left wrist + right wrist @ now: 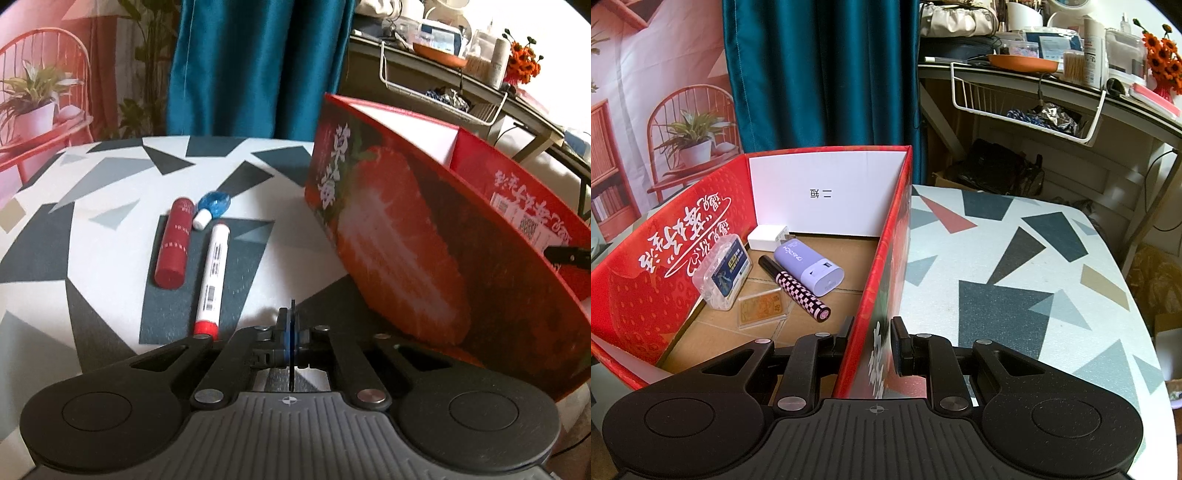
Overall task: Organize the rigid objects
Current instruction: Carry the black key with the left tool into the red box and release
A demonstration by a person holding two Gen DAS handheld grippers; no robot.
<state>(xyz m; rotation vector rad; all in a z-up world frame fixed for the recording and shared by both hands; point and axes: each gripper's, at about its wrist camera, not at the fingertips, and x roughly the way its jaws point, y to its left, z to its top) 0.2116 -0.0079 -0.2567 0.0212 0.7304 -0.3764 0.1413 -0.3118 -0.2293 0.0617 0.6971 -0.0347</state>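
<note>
Left wrist view: my left gripper [291, 343] is clenched, pads together with nothing between them, above the tabletop's [110, 177] near edge, where a white marker [213, 280], red tube [174, 243] and small blue bottle [212, 207] lie mid-table. My right gripper [871, 343] pinches the strawberry box's [890, 236] side wall.

Left wrist cam looks fwd & down over the table [92, 206], close, red box [399, 236] at its right. Right wrist cam sits right at that box's [886, 236] wall, looking down inside. Both share box, table, teal curtain [258, 62] behind.
</note>
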